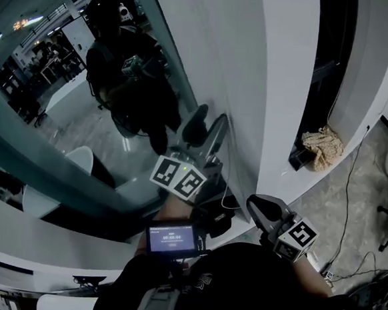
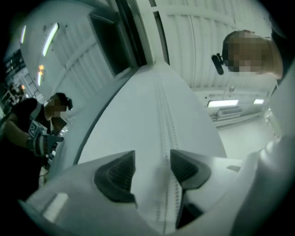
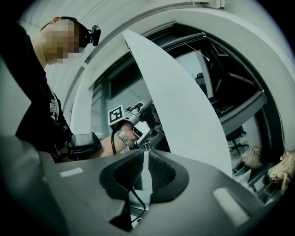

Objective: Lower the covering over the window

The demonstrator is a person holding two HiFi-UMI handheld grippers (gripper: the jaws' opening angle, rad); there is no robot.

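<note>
The person wears a black top point(image 3: 32, 101) with small white print on the chest, and a dark head strap with a small black camera point(image 3: 94, 32) on it. A black device point(image 1: 172, 238) with a lit bluish screen is strapped to the left forearm. At that wrist are a silver link watch band point(image 3: 123, 137) and a loop of black cord point(image 3: 112, 144).

The left gripper point(image 2: 152, 171) has a grey moulded body, dark ribbed pads point(image 2: 117, 177) and a cube point(image 1: 179, 176) of black-and-white square markers. The right gripper point(image 3: 144, 173) is built alike, with pale rectangular patches point(image 3: 71, 172) on its body, its own cube point(image 1: 296, 238) and a thin black cable point(image 3: 136, 199) under the jaws.
</note>
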